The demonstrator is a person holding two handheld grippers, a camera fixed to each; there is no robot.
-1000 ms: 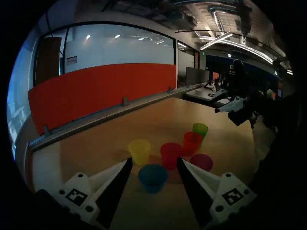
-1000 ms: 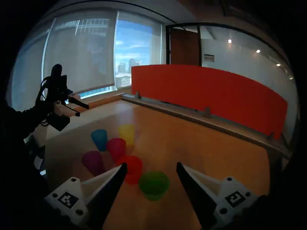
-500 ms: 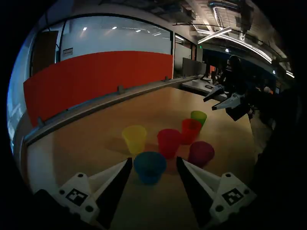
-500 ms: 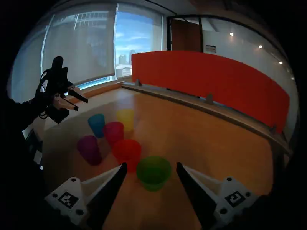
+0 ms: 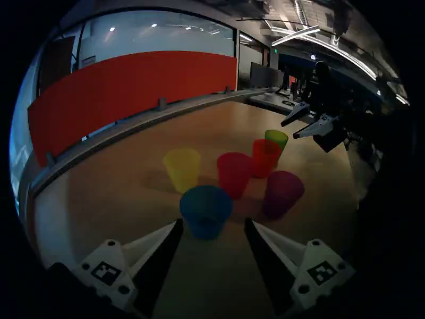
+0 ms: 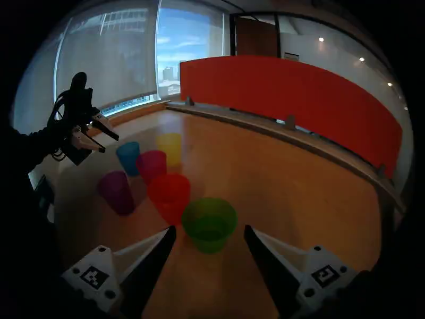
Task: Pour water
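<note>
I am looking along the left gripper (image 5: 212,222), and its jaws are standing wide apart, gripping nothing. The blue cup (image 5: 205,211) is sitting upright just ahead, its base lying between the fingertips with a gap on each side. Behind it the yellow cup (image 5: 182,168), the crimson cup (image 5: 234,174), the orange-red cup (image 5: 265,157) and the purple cup (image 5: 281,193) are crowding together in a tight cluster.

In the right gripper view, the right gripper (image 6: 210,229) is likewise spread open and empty. The green cup (image 6: 209,223) is standing upright between its fingertips, touching neither, with the orange-red cup just beside it on the left. I cannot tell whether any cup is holding water.

The wooden table (image 6: 297,202) is giving me broad bare surface to the right of the green cup, running out to a metal rail (image 6: 289,123) under the red partition (image 6: 297,101). In the left gripper view, bare wood is also lying left of the yellow cup. Each gripper is hovering above the table at opposite ends of the cluster, well apart from the other.
</note>
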